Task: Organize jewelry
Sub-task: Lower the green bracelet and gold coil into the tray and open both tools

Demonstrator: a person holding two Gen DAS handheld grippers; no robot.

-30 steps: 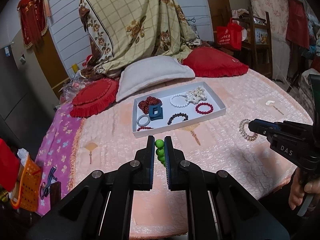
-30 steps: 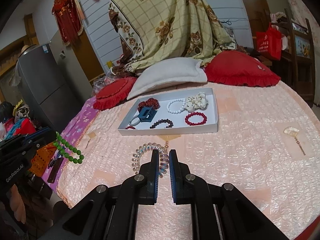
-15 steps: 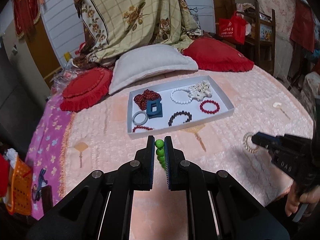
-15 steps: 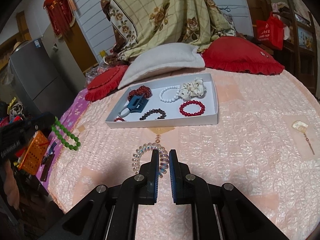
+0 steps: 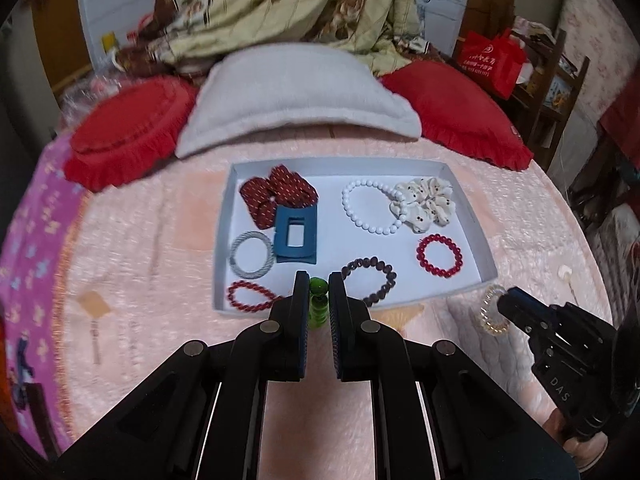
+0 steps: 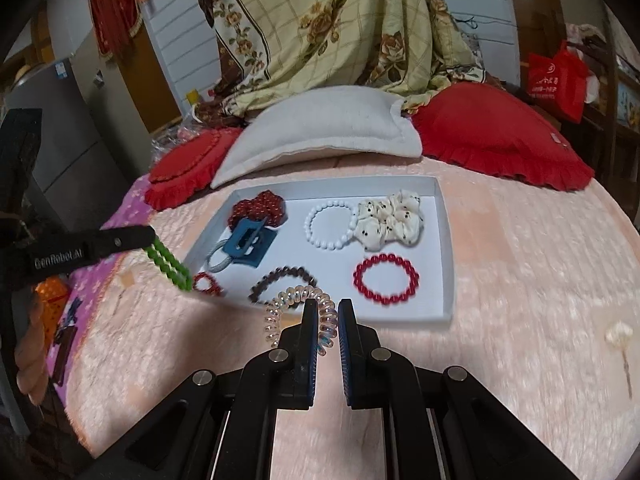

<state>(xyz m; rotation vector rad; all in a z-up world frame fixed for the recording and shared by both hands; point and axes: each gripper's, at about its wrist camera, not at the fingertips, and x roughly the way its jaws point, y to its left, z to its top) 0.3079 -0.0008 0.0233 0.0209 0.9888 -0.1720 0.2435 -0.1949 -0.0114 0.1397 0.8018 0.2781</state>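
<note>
Left gripper [image 5: 319, 292]: jaws clamped on a green bead bracelet [image 5: 319, 300], seen end-on between the pads; in the right wrist view its loop [image 6: 168, 260] is seen hanging slantwise from the fingertips, long axis running down toward the near left corner of the white tray [image 6: 446, 280]. Right gripper [image 6: 328, 320]: jaws closed on a clear spiral hair tie [image 6: 296, 298], the coil standing up ahead of the pads, just short of the tray's near wall.

The tray is judged to lie straight ahead of both grippers; the left is the nearer, its tips already over the near rim beside a dark bead bracelet [image 5: 370, 278].

The tray is set on a pink quilted bedspread [image 5: 160, 240]. Behind it a grey-white pillow [image 5: 296, 96], red cushions and a floral quilt are noted.
</note>
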